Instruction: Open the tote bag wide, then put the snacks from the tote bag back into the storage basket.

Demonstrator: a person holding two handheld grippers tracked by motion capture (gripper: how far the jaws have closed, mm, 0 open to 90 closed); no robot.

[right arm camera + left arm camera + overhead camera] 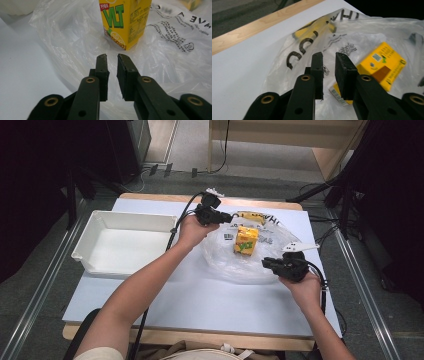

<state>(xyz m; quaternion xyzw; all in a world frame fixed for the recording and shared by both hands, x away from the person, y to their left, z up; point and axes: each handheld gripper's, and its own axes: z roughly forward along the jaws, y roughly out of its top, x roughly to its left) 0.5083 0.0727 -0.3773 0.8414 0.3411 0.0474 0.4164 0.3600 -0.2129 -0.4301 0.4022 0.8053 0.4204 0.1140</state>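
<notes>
A yellow drink carton [246, 240] stands upright on a crumpled clear plastic bag [235, 266] with black print, right of the table's middle. My left gripper [225, 216] hovers at the bag's far left edge. Its jaws [329, 53] stand a narrow gap apart over the printed film, with the carton [384, 63] beyond them to the right. My right gripper [267, 262] sits at the bag's near right side. In the right gripper view its jaws [112, 55] are slightly parted above the plastic bag [70, 32], pointing at the carton [125, 20] a short way ahead. Nothing is between either pair.
An empty white tray [125, 220] stands on the left part of the white table [200, 295]. The table's wooden far edge [249, 30] runs behind the bag. Cables trail from both grippers; dark stands and a floor rail flank the table.
</notes>
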